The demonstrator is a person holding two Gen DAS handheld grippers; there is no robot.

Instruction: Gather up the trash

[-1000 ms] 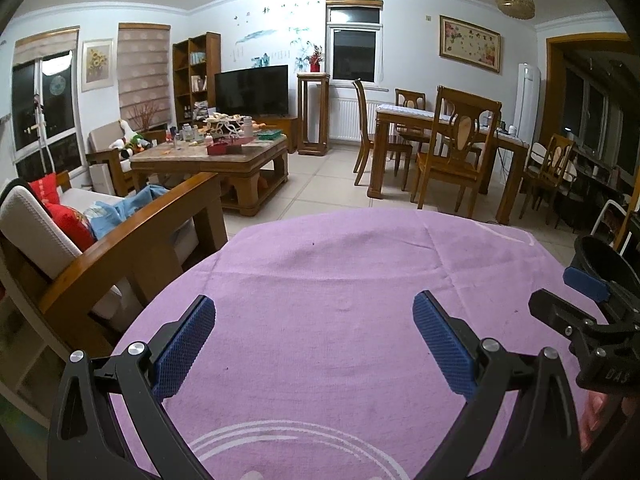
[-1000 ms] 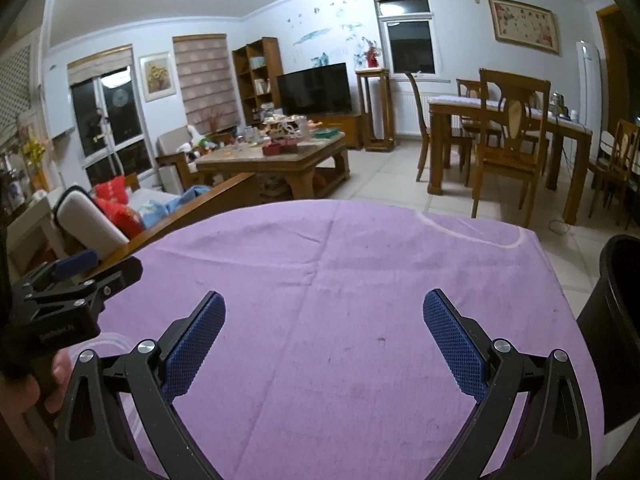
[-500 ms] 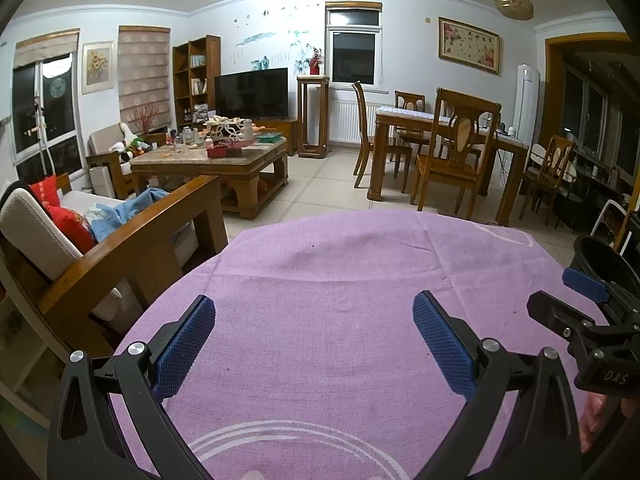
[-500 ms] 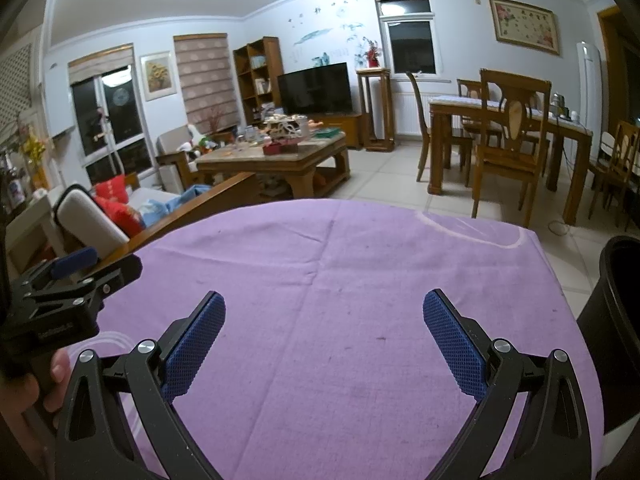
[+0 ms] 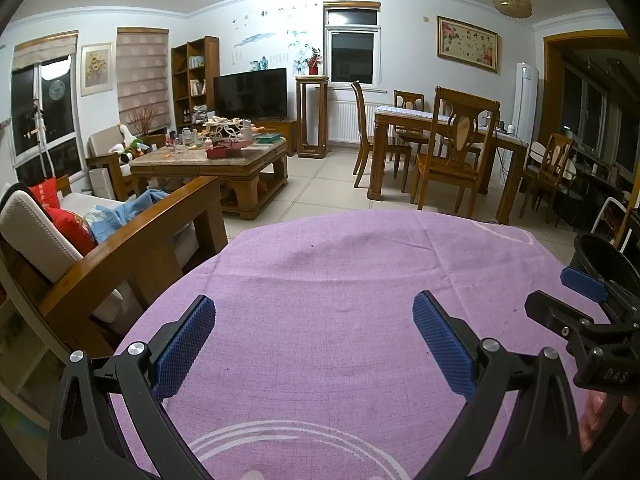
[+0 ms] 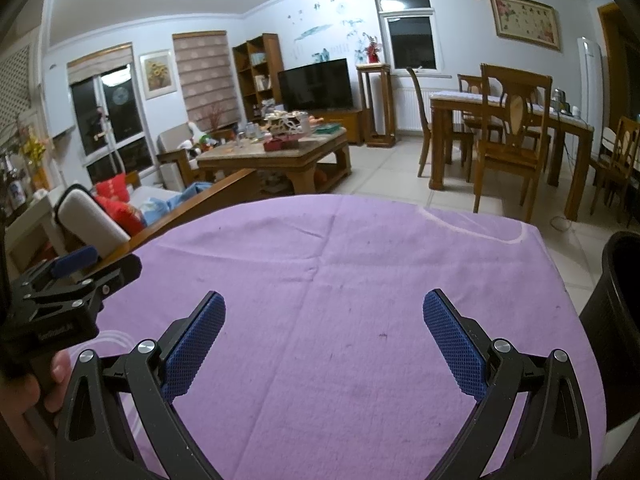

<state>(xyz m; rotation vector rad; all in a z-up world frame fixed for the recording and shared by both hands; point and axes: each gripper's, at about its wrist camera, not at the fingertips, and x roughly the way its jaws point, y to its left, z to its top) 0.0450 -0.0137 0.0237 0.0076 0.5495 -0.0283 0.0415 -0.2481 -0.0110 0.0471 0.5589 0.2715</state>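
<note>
Purple cloth (image 5: 340, 320) spread over a table, faintly stained and creased, with white curved lines printed near the close edge. Left gripper (image 5: 314, 336) held low over the cloth, blue textured pads (image 5: 184, 344) spread wide, released, nothing between them. Right gripper (image 6: 324, 336) likewise over the cloth, pads (image 6: 454, 344) wide apart and empty. Each tool visible from the other's camera: the right one at the right edge of the left wrist view, the left one at the left edge of the right wrist view, with a hand (image 6: 24, 392) wrapped around its handle (fingertips just showing in the left wrist view too). Black bin (image 6: 620, 320) standing just beside the table's right edge, rim also seen in the left wrist view (image 5: 600, 256); inside too dark to make out. No trash to be made out on the cloth, only small dark specks. Beyond the table, a wooden sofa arm (image 5: 132, 236) with white and red cushions (image 5: 68, 224) to the left, a cluttered wooden coffee table (image 5: 212, 160) farther back, a dark television (image 5: 250, 92) against the far wall, and a dining table (image 5: 448, 128) with wooden chairs to the right on pale floor tiles.
</note>
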